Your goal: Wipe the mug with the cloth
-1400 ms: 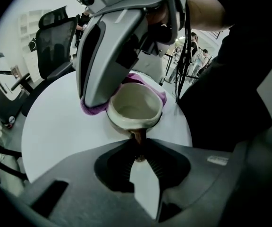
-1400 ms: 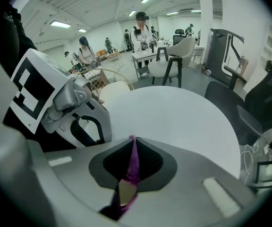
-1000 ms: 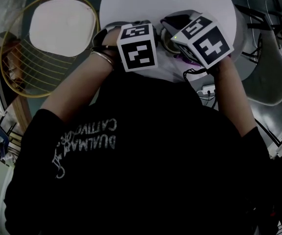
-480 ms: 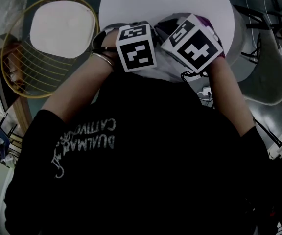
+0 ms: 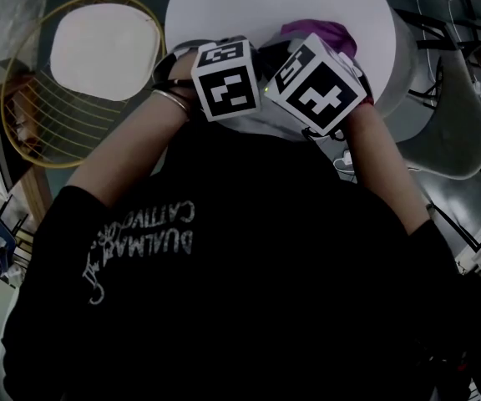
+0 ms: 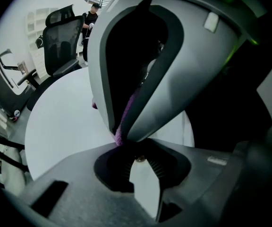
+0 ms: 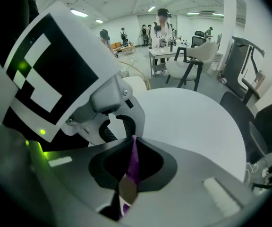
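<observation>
Evidently mid-wipe, the right gripper (image 7: 132, 148) was clamped on the purple cloth (image 7: 134, 167), tip to tip with the left gripper (image 6: 135, 150), whose jaws stood slightly apart on something unclear. Below both, over the white worktop (image 6: 65, 122), the mug was hidden, so its contents and how much wiping remained could not be judged.
</observation>
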`<act>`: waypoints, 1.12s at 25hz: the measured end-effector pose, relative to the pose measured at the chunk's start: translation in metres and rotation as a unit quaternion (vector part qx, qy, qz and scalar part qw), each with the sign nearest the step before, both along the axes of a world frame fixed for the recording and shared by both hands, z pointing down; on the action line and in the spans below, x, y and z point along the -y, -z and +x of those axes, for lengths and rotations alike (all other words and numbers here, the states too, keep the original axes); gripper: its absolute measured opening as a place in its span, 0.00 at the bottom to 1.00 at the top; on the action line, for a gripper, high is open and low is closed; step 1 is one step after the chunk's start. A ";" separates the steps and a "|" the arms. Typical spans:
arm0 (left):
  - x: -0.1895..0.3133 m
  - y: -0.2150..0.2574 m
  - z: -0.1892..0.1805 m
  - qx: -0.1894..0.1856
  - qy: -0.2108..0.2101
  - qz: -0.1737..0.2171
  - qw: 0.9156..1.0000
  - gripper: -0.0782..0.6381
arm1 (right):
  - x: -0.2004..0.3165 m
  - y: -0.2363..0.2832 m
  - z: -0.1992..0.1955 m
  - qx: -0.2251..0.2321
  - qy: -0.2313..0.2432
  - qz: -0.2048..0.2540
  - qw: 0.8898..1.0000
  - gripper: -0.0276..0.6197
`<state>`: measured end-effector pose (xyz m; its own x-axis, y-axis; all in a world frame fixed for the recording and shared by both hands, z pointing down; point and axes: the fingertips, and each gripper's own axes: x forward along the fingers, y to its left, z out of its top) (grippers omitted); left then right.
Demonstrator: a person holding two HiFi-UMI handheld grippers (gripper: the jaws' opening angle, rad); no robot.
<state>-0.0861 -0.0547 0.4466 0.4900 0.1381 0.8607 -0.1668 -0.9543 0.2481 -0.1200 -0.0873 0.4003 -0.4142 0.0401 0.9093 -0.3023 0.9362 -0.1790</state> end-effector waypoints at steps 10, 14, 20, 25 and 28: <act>0.004 0.005 0.005 0.005 -0.016 0.018 1.000 0.21 | 0.003 0.006 0.005 0.019 -0.012 -0.018 1.000 0.08; 0.006 0.001 0.001 0.003 -0.021 0.023 1.000 0.21 | 0.019 0.000 0.007 -0.002 0.006 0.002 1.000 0.08; 0.009 0.000 0.001 -0.003 -0.021 0.019 1.000 0.21 | 0.022 -0.017 0.000 -0.051 0.102 -0.036 0.993 0.08; 0.010 -0.001 0.000 -0.010 -0.007 0.007 1.000 0.21 | 0.018 -0.027 -0.007 -0.076 0.132 -0.136 0.979 0.08; 0.010 0.000 0.001 -0.012 -0.003 0.008 1.000 0.21 | 0.020 -0.028 -0.005 -0.081 0.122 -0.187 0.971 0.08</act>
